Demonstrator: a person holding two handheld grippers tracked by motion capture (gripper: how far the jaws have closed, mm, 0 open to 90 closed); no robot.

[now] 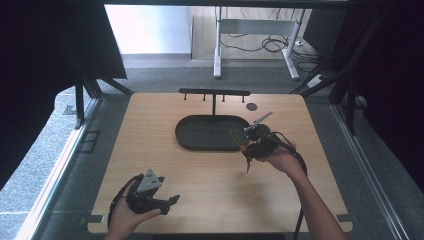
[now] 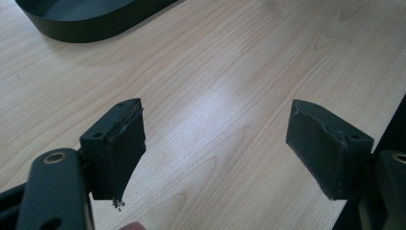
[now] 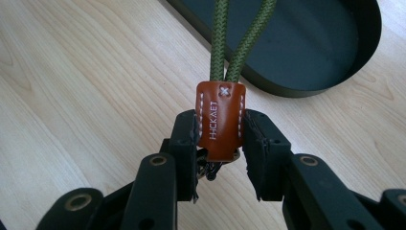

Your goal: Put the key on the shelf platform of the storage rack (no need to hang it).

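The wooden table [image 1: 210, 185] has lots of bare room in front and on the left side, so a hand can slide there easily. The black oval tray [image 1: 200, 134] sits in the middle near the back, and its low wall blocks the way across. Just behind it stands a black rack with pegs [image 1: 214, 93]. The right gripper [image 1: 248, 150], clamped on a brown leather tag [image 3: 219, 120], fills the spot beside the tray's right end.
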